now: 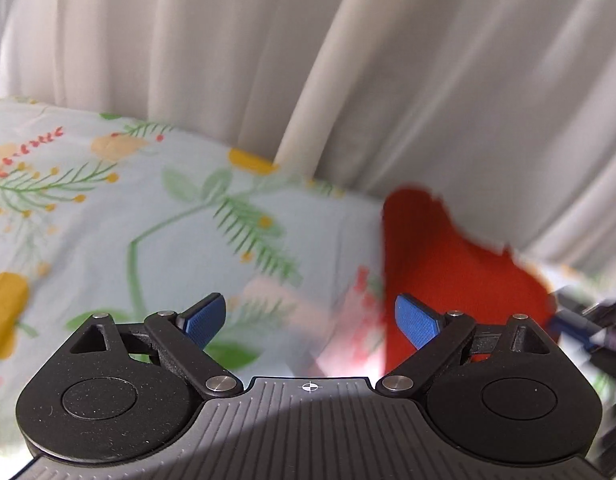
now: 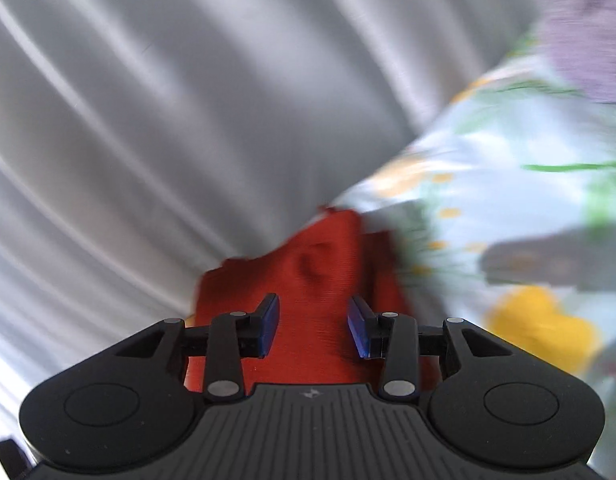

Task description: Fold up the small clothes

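- Red garment [image 2: 324, 276]: one, lying on the floral sheet [image 1: 155, 216] at its far edge, against the white curtain [image 1: 428, 80].
- Floral sheet: one, pale blue.
- Left tongs [image 1: 311, 322]: spread wide, empty, above the sheet beside the garment.
- Right tongs [image 2: 312, 328]: partly open, over the garment; contact could not be told.
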Motion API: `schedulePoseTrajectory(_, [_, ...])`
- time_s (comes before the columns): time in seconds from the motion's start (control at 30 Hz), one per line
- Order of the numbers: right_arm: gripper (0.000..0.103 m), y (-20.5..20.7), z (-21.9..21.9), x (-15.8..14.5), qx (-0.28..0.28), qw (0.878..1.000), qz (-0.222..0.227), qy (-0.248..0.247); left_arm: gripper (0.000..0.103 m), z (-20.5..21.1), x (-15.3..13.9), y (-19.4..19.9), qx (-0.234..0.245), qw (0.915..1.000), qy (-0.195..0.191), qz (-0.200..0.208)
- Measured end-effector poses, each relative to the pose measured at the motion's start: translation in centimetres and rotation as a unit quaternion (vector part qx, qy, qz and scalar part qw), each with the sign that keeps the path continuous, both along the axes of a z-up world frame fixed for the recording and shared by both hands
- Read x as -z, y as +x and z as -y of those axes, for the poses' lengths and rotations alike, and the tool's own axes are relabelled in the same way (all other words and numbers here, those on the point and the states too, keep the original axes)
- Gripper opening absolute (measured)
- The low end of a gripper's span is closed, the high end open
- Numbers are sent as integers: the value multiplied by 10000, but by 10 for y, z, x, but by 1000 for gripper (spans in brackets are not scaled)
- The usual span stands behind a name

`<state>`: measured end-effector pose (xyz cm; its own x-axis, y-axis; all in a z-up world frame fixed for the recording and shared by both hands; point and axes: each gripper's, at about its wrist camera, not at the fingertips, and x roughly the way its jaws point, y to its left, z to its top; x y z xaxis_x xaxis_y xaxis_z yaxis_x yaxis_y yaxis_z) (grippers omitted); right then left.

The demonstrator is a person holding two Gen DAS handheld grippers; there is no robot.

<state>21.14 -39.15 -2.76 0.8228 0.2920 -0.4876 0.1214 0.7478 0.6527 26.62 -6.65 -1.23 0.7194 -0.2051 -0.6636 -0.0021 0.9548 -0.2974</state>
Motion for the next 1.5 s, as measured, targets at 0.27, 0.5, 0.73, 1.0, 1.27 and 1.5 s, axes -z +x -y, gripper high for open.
schedulePoseTrajectory(0.27, [14, 117, -53, 24, -276, 9827, -346, -1798, 96, 99, 2, 80, 30, 9982, 103, 596])
schedulePoseTrajectory(0.5, [3, 113, -21, 47, 278, 9855, -26, -1673, 97, 129, 42, 109, 276, 9980, 502, 251])
schedulePoseTrajectory(0.73, [3, 113, -20, 54, 251, 9863, 59, -1631, 98, 106, 56, 117, 77, 9995, -276, -134])
schedulePoseTrajectory(1.0, [2, 103, 5, 54, 264, 9942, 138, -1036, 97, 87, 58, 113, -21, 9965, -796, -237])
schedulePoseTrajectory(1.27, [55, 30, 93, 29, 73, 9985, -326, 428, 98, -4, 48, 79, 1353, 9620, -2088, -1128])
schedulePoseTrajectory(1.5, [62, 20, 122, 63, -632, 9781, -1024, 1696, 98, 3, 56, 73, 1709, 9419, -2586, -1294])
